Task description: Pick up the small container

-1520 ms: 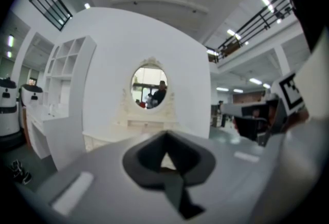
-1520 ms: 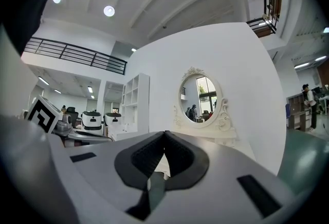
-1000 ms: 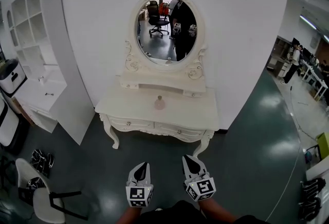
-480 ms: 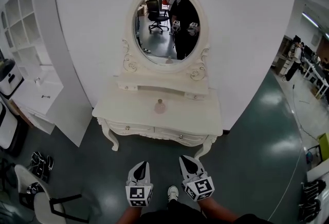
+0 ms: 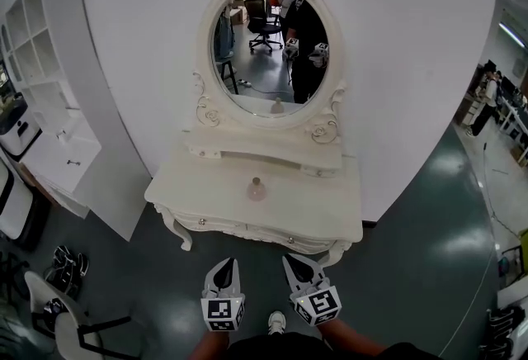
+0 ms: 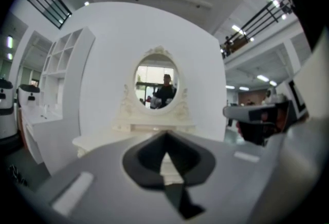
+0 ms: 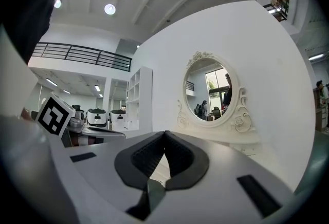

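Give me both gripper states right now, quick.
Left gripper: closed, jaws together, holding nothing.
Right gripper: closed, jaws together, holding nothing.

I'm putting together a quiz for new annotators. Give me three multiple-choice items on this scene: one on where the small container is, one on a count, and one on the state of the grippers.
1. Where is the small container?
A on the floor
B on the dressing table, in front of the mirror
C on a shelf

2. How many things stand on the tabletop?
A one
B two
C four

3. How are the left gripper and right gripper?
A both wide open
B left shut on the container
C both shut, empty

Answers:
1 B: the head view shows it mid-tabletop.
2 A: only the container stands there.
3 C: each gripper view shows the pads meeting with nothing between them.
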Motion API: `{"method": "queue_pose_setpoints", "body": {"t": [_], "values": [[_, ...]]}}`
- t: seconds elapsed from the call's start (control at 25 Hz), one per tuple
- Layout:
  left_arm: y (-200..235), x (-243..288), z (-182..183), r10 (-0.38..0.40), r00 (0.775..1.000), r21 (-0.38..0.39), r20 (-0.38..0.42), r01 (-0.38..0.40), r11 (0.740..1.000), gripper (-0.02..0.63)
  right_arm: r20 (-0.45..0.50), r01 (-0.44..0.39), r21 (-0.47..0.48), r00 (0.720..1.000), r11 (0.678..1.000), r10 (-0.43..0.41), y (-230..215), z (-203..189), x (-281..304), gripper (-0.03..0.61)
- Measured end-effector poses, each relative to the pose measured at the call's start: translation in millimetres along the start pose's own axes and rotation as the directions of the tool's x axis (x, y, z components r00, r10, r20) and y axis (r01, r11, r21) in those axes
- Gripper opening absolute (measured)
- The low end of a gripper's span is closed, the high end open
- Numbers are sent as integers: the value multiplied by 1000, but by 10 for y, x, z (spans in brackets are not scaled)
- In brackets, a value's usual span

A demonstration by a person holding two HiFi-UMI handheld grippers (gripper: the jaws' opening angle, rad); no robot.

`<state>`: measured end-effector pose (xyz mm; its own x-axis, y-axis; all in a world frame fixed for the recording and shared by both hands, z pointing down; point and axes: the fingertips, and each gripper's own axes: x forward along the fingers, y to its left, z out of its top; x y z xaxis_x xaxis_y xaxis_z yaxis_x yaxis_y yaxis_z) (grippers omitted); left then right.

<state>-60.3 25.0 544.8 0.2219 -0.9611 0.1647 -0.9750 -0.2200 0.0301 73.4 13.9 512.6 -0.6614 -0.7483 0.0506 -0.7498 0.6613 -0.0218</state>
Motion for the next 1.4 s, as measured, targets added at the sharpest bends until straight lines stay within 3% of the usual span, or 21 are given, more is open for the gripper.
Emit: {"method": "queue_pose_setpoints", "body": {"t": [0.28,0.64,0.88,1.24,1.4], "values": [[-1,369,34,36,999,9,-20,-36,999,6,-3,18,15,1000,1000,-17,-561,-7,180,6],[132,574,98,64,998,9,-26,-63,998,6,-5,-9,32,1000,999,9,-579,-1,333,6],[274,839,162,27,999,-9,-24,-27,1000,6,-15,-18,36,1000,999,19,-492,-18,581,6],[573,1338,196,-52,997,42,-50,54,998,6,16,47,21,999,999,-47,-601,161,1149,6],[713,1487,232,-88,995,42,-37,90,995,6,10,76,60,997,995,-77,-627,187,1389,6]]}}
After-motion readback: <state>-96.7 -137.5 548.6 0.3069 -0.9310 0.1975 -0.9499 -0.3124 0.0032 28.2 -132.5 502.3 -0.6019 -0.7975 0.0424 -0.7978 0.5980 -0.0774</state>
